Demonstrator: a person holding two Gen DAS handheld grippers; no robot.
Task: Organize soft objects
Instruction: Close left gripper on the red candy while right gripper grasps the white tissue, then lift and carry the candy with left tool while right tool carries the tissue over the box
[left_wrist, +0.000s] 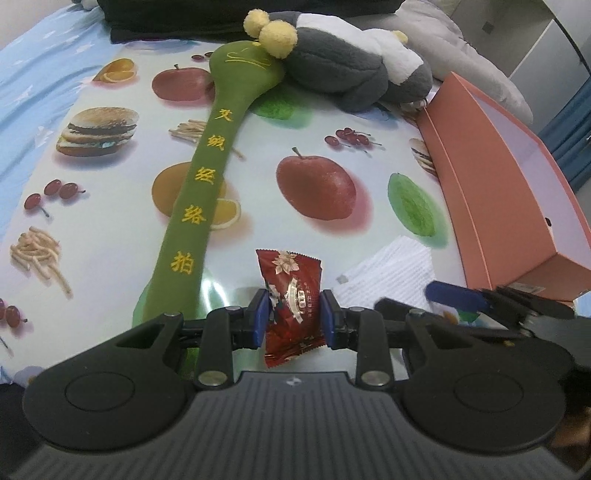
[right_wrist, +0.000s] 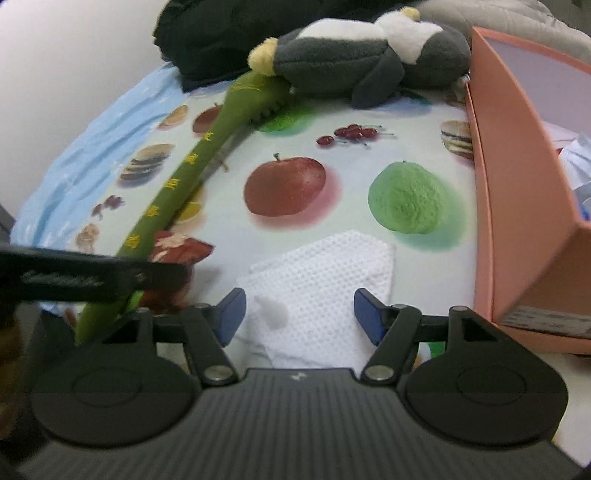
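My left gripper is shut on a red snack packet, held just above the fruit-print tablecloth. The packet also shows at the left of the right wrist view. My right gripper is open, its fingers on either side of a white textured cloth lying flat on the table; the cloth also shows in the left wrist view. A long green fabric massage stick with yellow characters lies diagonally on the table. A grey and white plush penguin rests at the stick's far end.
An open salmon-pink box stands at the right, its wall close to my right gripper; some pale items lie inside. Dark clothing and a grey quilted blanket lie at the back. The table cover has blue bedding on its left.
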